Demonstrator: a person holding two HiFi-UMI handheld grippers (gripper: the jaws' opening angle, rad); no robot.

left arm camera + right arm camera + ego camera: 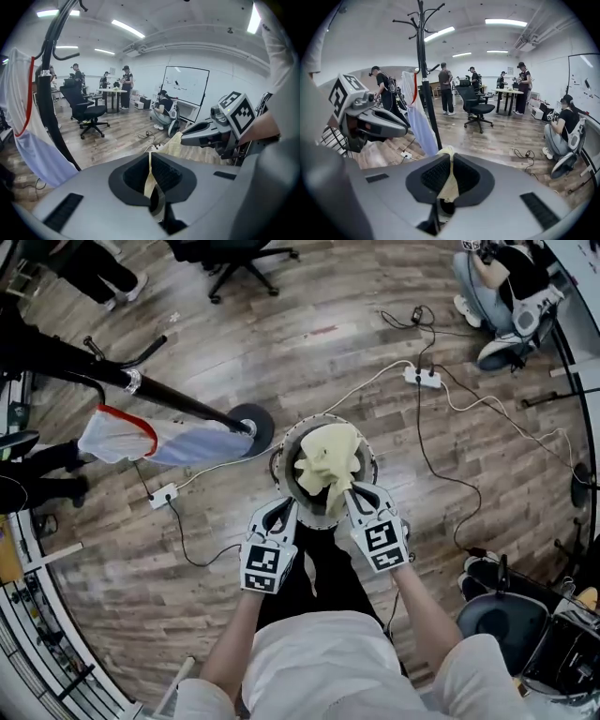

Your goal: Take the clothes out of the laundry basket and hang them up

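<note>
A pale yellow garment (328, 460) is bunched over the round laundry basket (281, 454) on the wooden floor right in front of me. My left gripper (285, 510) is shut on a thin edge of the yellow cloth (150, 177) at the basket's near left. On the near right, my right gripper (355, 495) is shut on another fold of the cloth (450, 185). The two grippers are close together, and each shows in the other's view. A white and pale blue garment with red trim (141, 439) hangs on the black coat rack (141, 385) to the left.
The coat rack's round base (251, 426) stands just left of the basket. Cables and power strips (427, 378) (161, 495) lie on the floor. An office chair (234, 259) and a seated person (506, 287) are farther off. A black stool (502, 624) is at my right.
</note>
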